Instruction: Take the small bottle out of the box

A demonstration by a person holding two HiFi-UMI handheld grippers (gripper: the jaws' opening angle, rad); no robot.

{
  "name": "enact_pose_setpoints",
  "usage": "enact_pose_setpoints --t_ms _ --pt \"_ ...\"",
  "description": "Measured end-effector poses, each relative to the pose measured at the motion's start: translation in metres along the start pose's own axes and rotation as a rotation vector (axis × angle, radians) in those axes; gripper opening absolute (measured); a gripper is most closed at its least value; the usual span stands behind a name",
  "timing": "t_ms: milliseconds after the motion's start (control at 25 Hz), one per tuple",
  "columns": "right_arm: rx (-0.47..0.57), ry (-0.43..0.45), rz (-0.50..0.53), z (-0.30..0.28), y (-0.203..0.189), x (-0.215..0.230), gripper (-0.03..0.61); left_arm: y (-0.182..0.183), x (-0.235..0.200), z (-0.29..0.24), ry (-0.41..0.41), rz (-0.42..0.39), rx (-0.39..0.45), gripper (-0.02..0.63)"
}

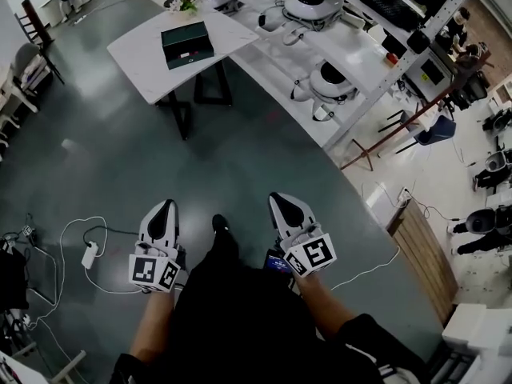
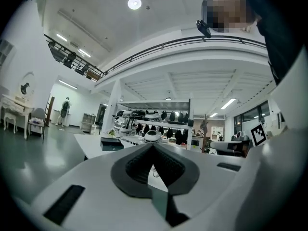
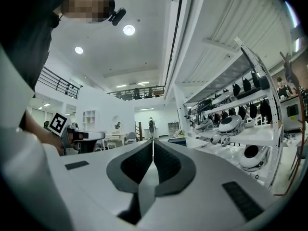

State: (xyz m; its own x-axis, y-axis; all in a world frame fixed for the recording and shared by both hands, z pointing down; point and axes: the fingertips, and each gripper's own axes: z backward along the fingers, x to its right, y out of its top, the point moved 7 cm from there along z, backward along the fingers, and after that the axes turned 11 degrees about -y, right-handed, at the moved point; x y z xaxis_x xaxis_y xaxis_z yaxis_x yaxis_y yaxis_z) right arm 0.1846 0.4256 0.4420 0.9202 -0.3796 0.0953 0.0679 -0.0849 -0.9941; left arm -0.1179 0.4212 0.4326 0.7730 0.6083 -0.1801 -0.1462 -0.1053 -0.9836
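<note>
The left gripper (image 1: 165, 208) and the right gripper (image 1: 281, 199) hang low in front of the person, side by side over the dark floor (image 1: 120, 158), tips pointing forward. Both sets of jaws are pressed together with nothing between them. The dark green box (image 1: 187, 44) lies on the white bench (image 1: 140, 54) well ahead, far from both grippers, with a small plant (image 1: 183, 5) near the bench's far edge. The small bottle cannot be seen in any view. To the right of the bench runs a long white shelf (image 1: 352, 50) carrying rounded white devices. A white cable (image 1: 70, 234) loops over the floor to the left.
</note>
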Motion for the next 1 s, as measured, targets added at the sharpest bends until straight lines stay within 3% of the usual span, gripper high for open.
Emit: enact_pose_setpoints --t_ms 200,480,680,1000 --pt "-0.022 0.026 0.028 -0.038 -0.009 0.013 0.034 -0.011 -0.026 -0.033 -0.023 0.048 0.04 0.012" --pt "-0.037 0.052 0.055 -0.12 0.007 0.039 0.034 -0.005 -0.076 -0.097 -0.018 0.017 0.0 0.012" --pt "-0.046 0.05 0.071 -0.178 0.015 0.052 0.034 -0.002 -0.114 -0.148 -0.058 -0.011 -0.013 0.012" --pt "-0.033 0.014 0.08 -0.238 0.03 0.076 0.034 0.001 -0.166 -0.226 -0.153 0.042 0.005 0.012"
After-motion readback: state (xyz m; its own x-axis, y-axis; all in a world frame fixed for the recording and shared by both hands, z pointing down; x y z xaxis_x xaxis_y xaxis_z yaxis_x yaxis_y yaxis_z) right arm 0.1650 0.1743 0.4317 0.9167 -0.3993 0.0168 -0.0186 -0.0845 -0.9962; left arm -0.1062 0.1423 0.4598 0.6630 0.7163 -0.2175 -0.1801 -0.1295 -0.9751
